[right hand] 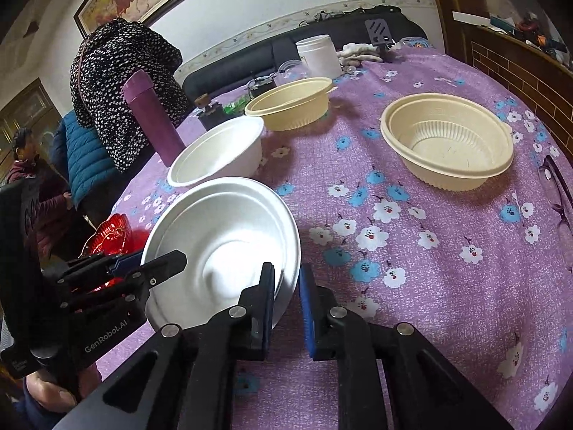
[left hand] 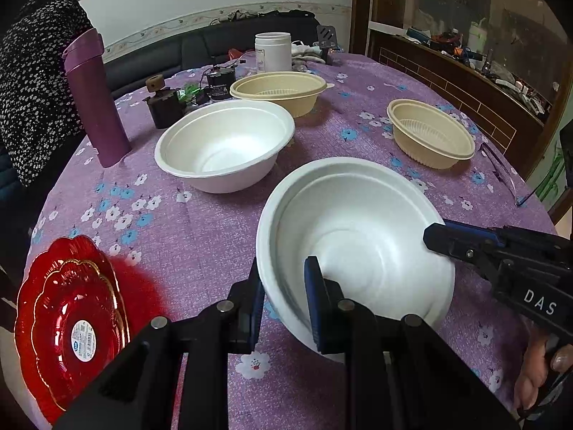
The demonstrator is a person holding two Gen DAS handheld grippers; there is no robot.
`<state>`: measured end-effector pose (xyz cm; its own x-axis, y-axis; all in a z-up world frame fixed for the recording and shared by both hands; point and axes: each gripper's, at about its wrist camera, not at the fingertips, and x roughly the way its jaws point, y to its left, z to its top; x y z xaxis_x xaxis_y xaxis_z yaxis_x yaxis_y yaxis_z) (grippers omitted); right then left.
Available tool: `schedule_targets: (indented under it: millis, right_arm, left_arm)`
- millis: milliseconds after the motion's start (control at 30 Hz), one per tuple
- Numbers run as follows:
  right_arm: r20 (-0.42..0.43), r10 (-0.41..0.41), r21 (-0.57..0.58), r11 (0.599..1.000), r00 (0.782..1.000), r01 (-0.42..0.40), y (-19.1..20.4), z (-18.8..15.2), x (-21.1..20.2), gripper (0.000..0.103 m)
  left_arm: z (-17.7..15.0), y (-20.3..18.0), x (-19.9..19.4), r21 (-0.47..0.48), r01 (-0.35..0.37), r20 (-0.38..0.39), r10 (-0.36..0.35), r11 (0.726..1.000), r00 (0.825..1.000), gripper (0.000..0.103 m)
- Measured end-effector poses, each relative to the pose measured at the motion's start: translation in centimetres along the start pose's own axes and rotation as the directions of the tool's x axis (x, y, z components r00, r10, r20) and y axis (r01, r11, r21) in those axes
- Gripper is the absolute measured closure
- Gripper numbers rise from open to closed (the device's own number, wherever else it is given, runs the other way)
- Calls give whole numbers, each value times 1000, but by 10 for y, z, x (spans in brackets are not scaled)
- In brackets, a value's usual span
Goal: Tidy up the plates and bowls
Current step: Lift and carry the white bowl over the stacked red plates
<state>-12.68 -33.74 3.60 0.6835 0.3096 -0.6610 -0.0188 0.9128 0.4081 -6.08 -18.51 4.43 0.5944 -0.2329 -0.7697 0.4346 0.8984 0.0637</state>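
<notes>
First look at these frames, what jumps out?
The near white bowl, tilted, with the left hand-held gripper clamping its near rim and the right hand-held gripper clamping the opposite rim. At the table's left edge sit stacked red plates; farther back stand another white bowl and two beige bowls.

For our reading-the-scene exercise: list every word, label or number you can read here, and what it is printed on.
"DAS": on the right gripper body, cut off by the picture's edge.
"GenRobot.AI": on the left gripper body.
Round sticker on the red plate: too small to read.
Label on the white jar: blurred, unreadable.
</notes>
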Motion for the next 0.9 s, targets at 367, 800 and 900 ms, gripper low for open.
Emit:
schedule_targets:
  millis: [367,800,900]
  right_arm:
    - [-3,12,-32,999,1000,-12,19,4,0,88]
    - [-9,32,-94,995,999,-33,57,17,6,88]
    - [-16,47,-102,994,999,-49,67,20,9,88]
  left_arm:
    - [-4,18,-13,-35,1,21,-1,999,1000,82]
    - [-5,49,-38,-93,-16,69,23,995,997,82]
    - [-7,59,-43,-114,-23,78,32,993,996,82]
